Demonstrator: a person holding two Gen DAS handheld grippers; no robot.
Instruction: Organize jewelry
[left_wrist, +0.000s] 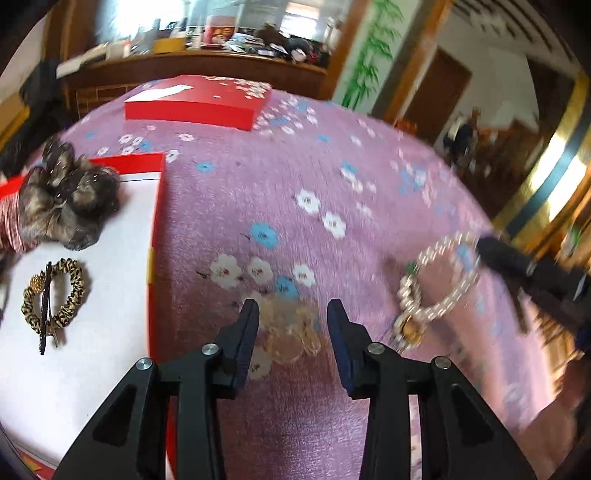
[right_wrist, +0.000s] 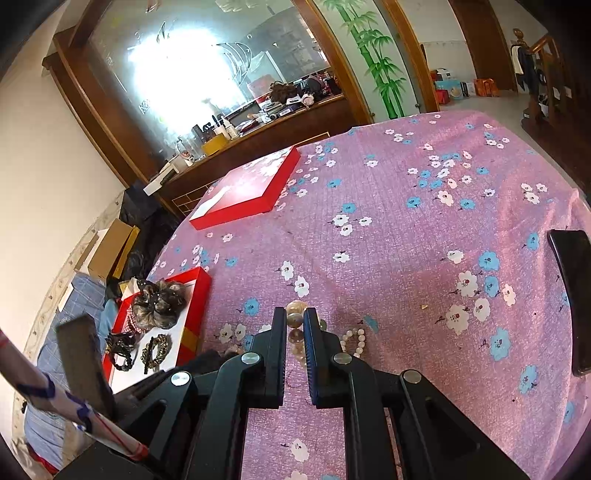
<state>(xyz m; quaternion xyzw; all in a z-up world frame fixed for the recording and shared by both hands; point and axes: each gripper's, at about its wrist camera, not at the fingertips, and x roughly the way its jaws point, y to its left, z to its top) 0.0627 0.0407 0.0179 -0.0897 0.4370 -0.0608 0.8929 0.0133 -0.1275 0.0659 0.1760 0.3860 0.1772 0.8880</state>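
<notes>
Large-bead bracelet (right_wrist: 297, 325) pinched between right gripper (right_wrist: 294, 319) fingers; left gripper (left_wrist: 291, 308) part-open, empty, above another blurred bracelet (left_wrist: 291, 339).

The left claw (left_wrist: 291, 314) is matte black plastic: two tapering fingers (left_wrist: 243, 343) with ribbed, dark blue-tinged inner pads, carried on angular linkage arms with triangular cut-outs. Round silver screw heads mark each pivot. The right claw (right_wrist: 294, 325) is of the same black build, with identical silver pivot screws and finely ridged inner faces on its fingers (right_wrist: 277, 347).
</notes>
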